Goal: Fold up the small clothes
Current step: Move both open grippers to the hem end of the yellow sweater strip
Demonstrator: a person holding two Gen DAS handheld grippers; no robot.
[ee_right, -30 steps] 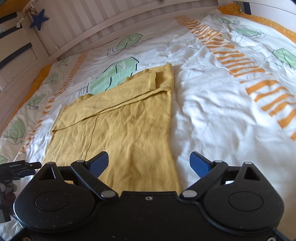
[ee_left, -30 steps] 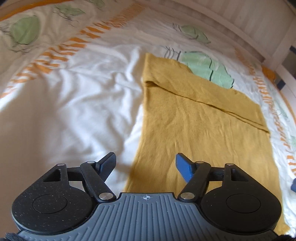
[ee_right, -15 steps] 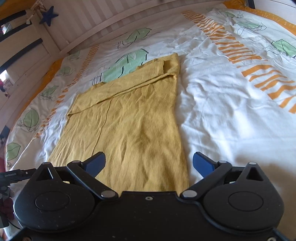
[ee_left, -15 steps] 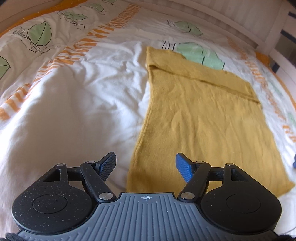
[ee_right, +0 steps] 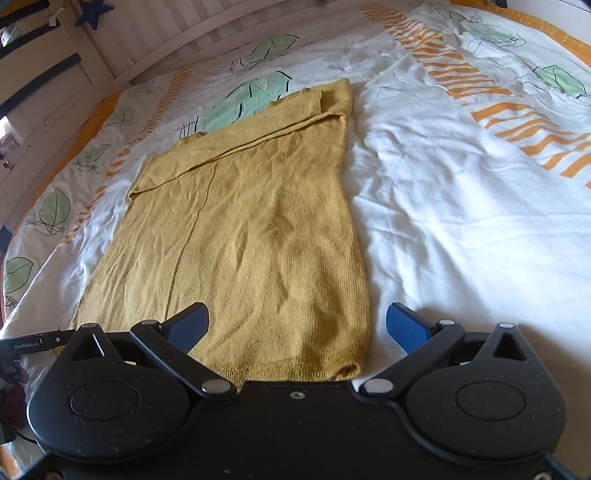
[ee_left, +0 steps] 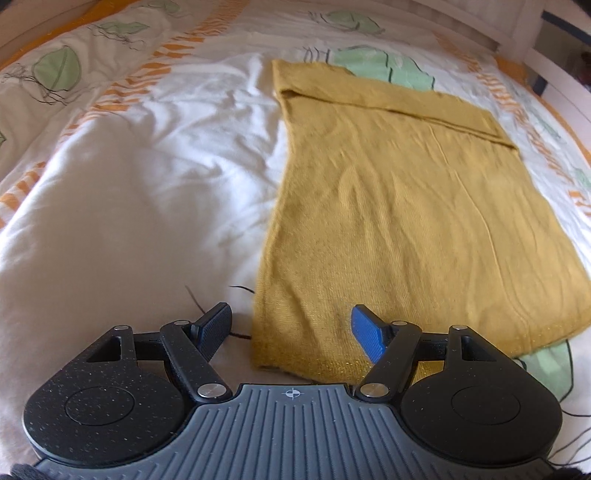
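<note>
A mustard-yellow ribbed knit garment (ee_left: 406,206) lies flat on a bed, spread lengthwise away from both cameras. Its far end is folded over itself, forming a narrow band (ee_right: 258,125) that runs across the width, with a small doubled flap at one far corner. A seam line (ee_right: 192,229) runs down the cloth in the right wrist view. The near hem (ee_right: 295,369) shows a faint glittery edge and lies just ahead of both tools.

The left gripper (ee_left: 291,328) sits low over the near left corner of the garment with its jaws spread wide and nothing between them: the blue pad (ee_left: 365,334) is over the yellow cloth, the dark pad (ee_left: 216,326) over the bare cover beside it. The right gripper (ee_right: 295,325) is likewise wide open and empty, straddling the near right corner: one blue pad (ee_right: 188,325) over the cloth, the other (ee_right: 406,325) over the cover just off the garment's edge. Whether any pad touches the fabric cannot be told.

Under the garment is a white quilted bed cover (ee_left: 147,184) printed with green leaves (ee_right: 255,96) and orange dashed stripes (ee_right: 517,122), creased around the cloth. Beyond the bed stands a pale slatted wooden rail (ee_right: 207,26), with a dark blue star (ee_right: 94,11) hanging near it. A few dark threads (ee_left: 195,299) lie on the cover near the left gripper.
</note>
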